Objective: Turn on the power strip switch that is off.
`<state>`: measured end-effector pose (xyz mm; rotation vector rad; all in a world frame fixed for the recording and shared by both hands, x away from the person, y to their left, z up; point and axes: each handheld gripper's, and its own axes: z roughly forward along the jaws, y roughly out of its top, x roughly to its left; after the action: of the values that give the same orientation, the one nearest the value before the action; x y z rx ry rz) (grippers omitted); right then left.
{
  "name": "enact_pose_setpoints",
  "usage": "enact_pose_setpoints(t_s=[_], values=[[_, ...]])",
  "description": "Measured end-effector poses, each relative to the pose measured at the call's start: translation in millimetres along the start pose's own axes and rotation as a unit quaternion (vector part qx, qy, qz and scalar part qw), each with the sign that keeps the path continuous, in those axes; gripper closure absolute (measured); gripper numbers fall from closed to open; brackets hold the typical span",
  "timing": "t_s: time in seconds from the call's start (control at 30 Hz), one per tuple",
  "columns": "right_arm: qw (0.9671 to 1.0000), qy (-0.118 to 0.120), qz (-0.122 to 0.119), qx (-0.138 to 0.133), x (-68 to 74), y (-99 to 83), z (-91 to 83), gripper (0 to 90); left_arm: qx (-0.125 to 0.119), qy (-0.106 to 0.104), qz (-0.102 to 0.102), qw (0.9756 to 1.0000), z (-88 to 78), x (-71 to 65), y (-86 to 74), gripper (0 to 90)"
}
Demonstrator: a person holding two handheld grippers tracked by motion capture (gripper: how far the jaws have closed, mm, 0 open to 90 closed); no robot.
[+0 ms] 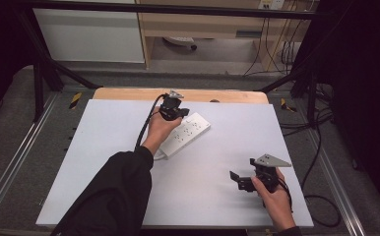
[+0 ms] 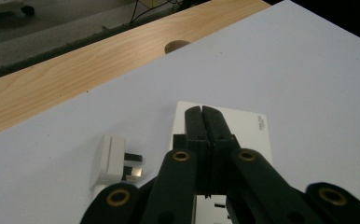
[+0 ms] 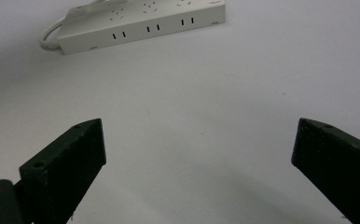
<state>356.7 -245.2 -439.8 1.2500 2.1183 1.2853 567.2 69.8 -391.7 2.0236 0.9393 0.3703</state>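
Note:
A white power strip [image 1: 188, 132] lies at an angle on the white board [image 1: 104, 162], its cable end under the person's left hand. My left gripper [image 1: 180, 114] hovers over the strip's far end. In the left gripper view that gripper [image 2: 202, 112] is shut with nothing between its jaws, above the strip's end [image 2: 257, 128]. A white plug [image 2: 115, 161] lies on the board just left of it, prongs toward the strip. My right gripper [image 1: 241, 169] is at the front right, wide open and empty. Its camera shows the gripper [image 3: 199, 135] facing the strip [image 3: 141, 21] across bare board.
A wooden table edge [image 1: 129, 93] runs behind the board, with a round hole [image 2: 176, 45] in it. Black frame posts stand at both back corners, and cables [image 1: 316, 162] lie on the floor at the right. The person's dark sleeve [image 1: 114, 196] crosses the board's front left.

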Motion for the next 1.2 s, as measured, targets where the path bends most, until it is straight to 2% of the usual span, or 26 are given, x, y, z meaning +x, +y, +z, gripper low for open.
enact_pose_setpoints(t_s=[0.7, 1.2], values=[[1.0000, -0.001, -0.001, -0.001, -1.2, -0.4, -0.1, 3.2, 0.019, -0.002, -0.002, 0.9998, 10.6, 2.6, -9.8, 90.0], [1.0000, -0.001, 0.000, -0.001, -1.4, -0.3, -0.1, 3.2, 0.035, -0.001, 0.007, 0.9994, 17.0, 2.6, -17.7, 90.0]])
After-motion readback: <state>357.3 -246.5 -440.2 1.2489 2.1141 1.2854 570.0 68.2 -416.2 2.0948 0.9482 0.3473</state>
